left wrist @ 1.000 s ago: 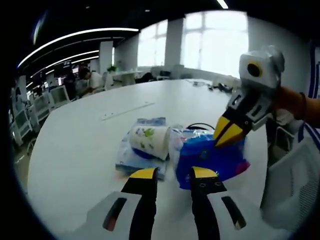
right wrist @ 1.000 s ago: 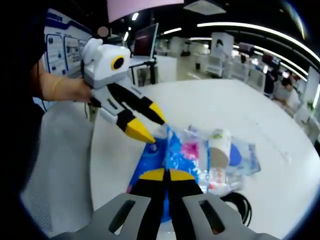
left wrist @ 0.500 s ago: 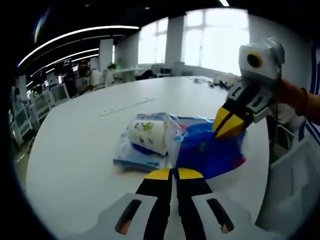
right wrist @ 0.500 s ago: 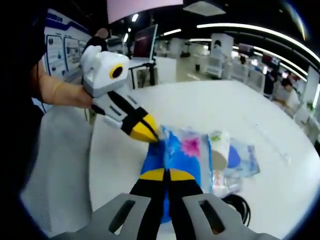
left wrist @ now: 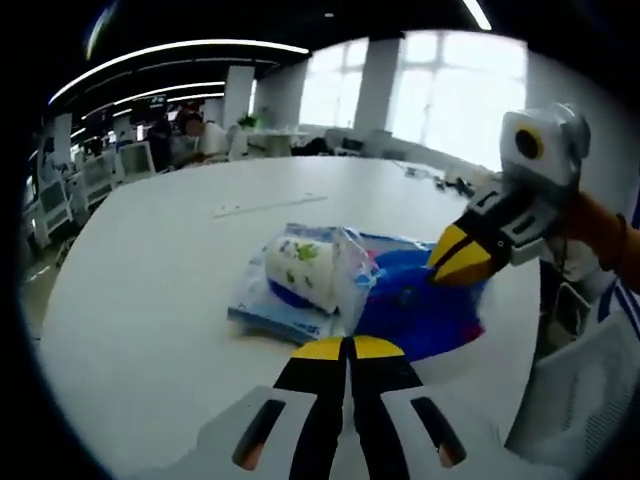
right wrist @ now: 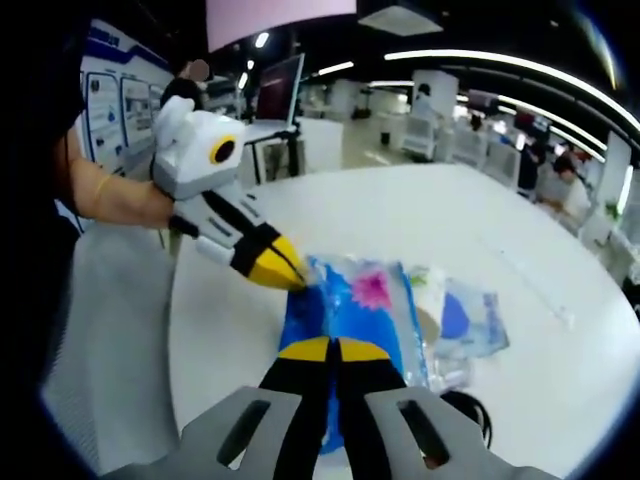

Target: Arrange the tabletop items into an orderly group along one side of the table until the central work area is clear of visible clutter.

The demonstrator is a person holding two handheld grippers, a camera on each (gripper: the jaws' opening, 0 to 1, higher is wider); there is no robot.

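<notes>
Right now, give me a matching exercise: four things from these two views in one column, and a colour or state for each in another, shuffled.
Things:
1. left gripper
2. tissue pack
3. paper roll
4. table

Descriptions:
A. blue plastic wrap with a pink flower
B. white, bare in front
C. shut on a corner of clear wrap
D. lying on its side, printed with green

Pairs: 1-C, 2-A, 3-D, 4-B
</notes>
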